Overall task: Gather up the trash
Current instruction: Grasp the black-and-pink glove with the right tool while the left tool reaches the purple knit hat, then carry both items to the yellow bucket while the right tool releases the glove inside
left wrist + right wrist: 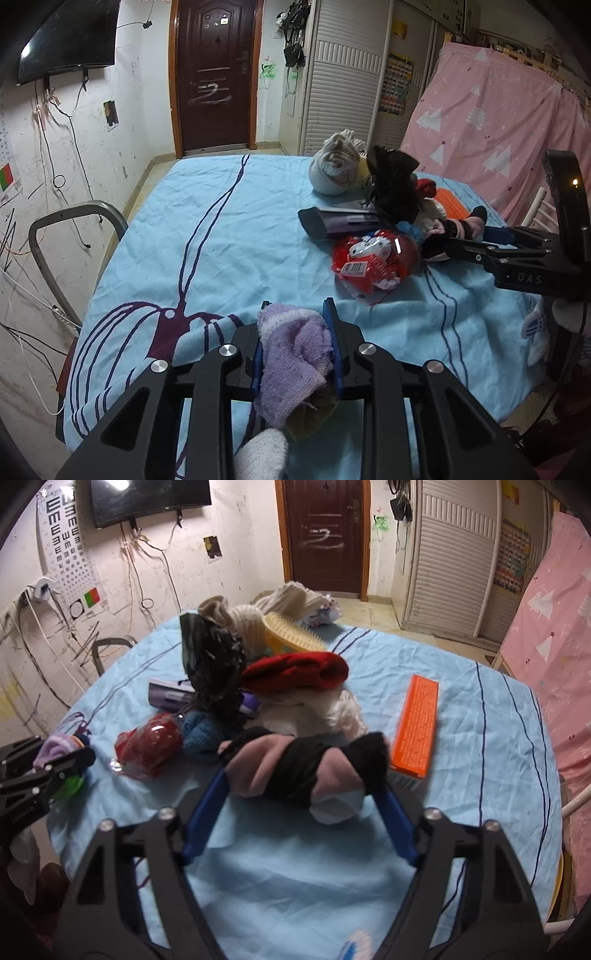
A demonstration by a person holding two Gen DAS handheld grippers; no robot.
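Sock roll lies crosswise between your right gripper fingers, on the blue sheet.

Its long axis runs from one blue finger to the other, so you are gripping it end to end; I cannot tell whether the pads press yet. Your left gripper is nearly shut, pinching a purple sock at the near edge. The red wrapper sits between both, closer to your left hand.
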